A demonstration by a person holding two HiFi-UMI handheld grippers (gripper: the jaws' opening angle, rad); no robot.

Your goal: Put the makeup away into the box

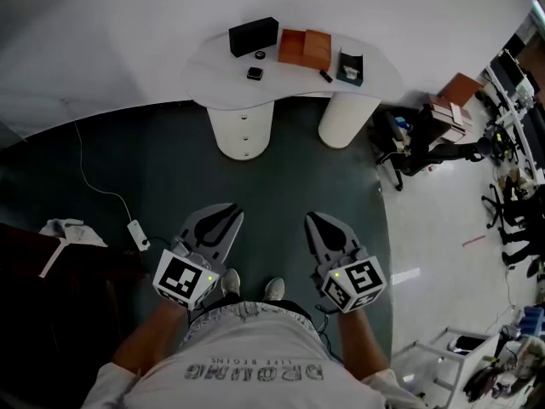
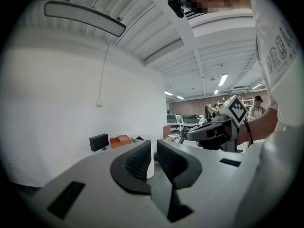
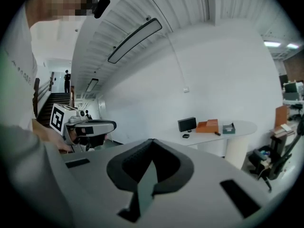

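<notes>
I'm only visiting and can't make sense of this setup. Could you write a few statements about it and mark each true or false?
1. The left gripper and the right gripper are both held in front of the person, well short of the white table. True.
2. The right gripper grips a piece of makeup. False: its jaws are shut on each other with nothing between them.
3. A black box stands on the table beside an orange box. True.
4. The table top is square. False: its edge is curved and rounded.
</notes>
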